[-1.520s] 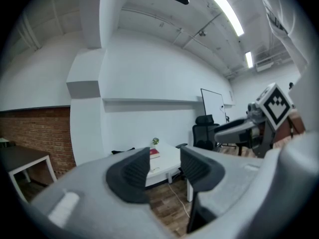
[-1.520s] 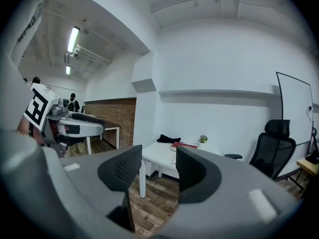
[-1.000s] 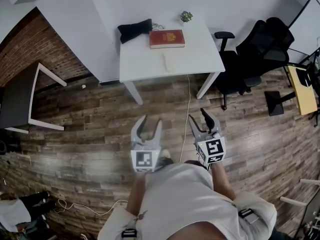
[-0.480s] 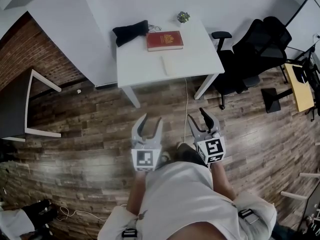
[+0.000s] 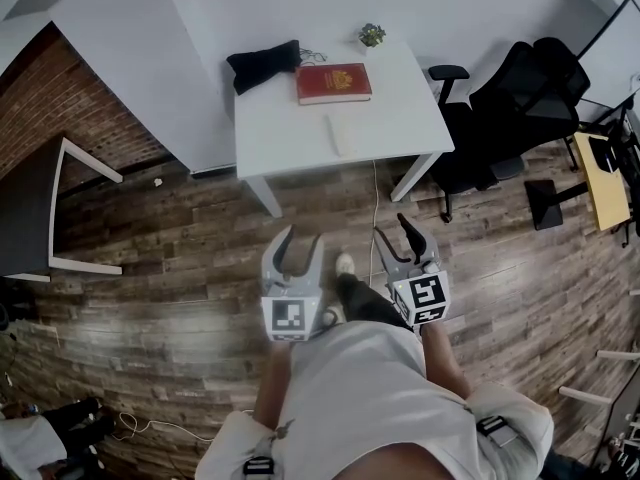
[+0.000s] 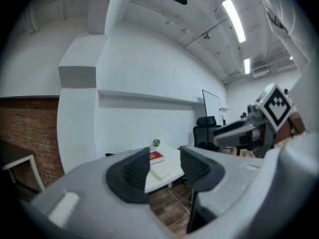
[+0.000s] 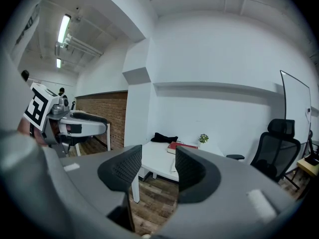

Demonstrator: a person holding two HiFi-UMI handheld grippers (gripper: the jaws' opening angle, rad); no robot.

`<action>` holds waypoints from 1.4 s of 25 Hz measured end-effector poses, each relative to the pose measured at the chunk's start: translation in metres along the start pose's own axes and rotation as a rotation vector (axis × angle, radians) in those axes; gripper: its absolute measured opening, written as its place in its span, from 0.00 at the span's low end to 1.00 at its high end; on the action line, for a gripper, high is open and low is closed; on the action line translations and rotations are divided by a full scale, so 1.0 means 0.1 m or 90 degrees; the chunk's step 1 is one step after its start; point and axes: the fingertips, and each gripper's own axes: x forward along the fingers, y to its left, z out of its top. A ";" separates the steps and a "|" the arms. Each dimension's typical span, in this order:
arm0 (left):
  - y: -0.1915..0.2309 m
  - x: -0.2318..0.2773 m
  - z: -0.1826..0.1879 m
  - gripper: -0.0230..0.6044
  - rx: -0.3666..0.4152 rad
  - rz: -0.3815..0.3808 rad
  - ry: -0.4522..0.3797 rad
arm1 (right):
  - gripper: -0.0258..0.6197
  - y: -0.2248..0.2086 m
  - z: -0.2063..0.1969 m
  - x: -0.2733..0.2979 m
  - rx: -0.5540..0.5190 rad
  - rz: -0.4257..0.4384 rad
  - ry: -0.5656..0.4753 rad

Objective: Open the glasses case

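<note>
Glasses case [image 5: 338,135], a pale oblong, lies flat near the front edge of the white table [image 5: 280,128], just in front of the red book [image 5: 334,83] and apart from it. A black bag [image 5: 264,63] sits at the table's back left corner and a small plant [image 5: 372,35] at the back right. A black chair [image 5: 500,118] stands just right of the table on the wood floor [image 5: 180,258], and brick wall [image 5: 40,108] runs along the left. Both grippers are held level in front of the person, well short of the table and pointing toward it. The left gripper [image 5: 303,238] has its jaws spread with nothing between them; in the left gripper view the case [image 6: 160,173] and book [image 6: 155,158] show far off through the gap. The right gripper [image 5: 393,230] is likewise spread and empty; in its own view the book [image 7: 182,146] and bag [image 7: 164,138] show beyond the pads, with the case mostly hidden behind one jaw. A shoe [image 5: 344,264] rests on the floor between the two grippers.
</note>
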 end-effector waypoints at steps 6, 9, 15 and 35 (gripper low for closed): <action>0.16 0.25 0.03 0.33 0.005 0.007 -0.004 | 0.35 -0.13 0.08 0.28 -0.001 0.009 -0.003; 0.24 0.39 0.07 0.33 0.009 0.013 -0.003 | 0.35 -0.22 0.14 0.42 -0.002 0.014 -0.004; 0.37 0.67 0.11 0.33 0.009 0.026 0.004 | 0.35 -0.41 0.23 0.71 -0.001 0.028 -0.007; 0.66 1.67 0.28 0.33 0.037 0.060 0.004 | 0.35 -1.13 0.37 1.54 0.003 0.063 -0.014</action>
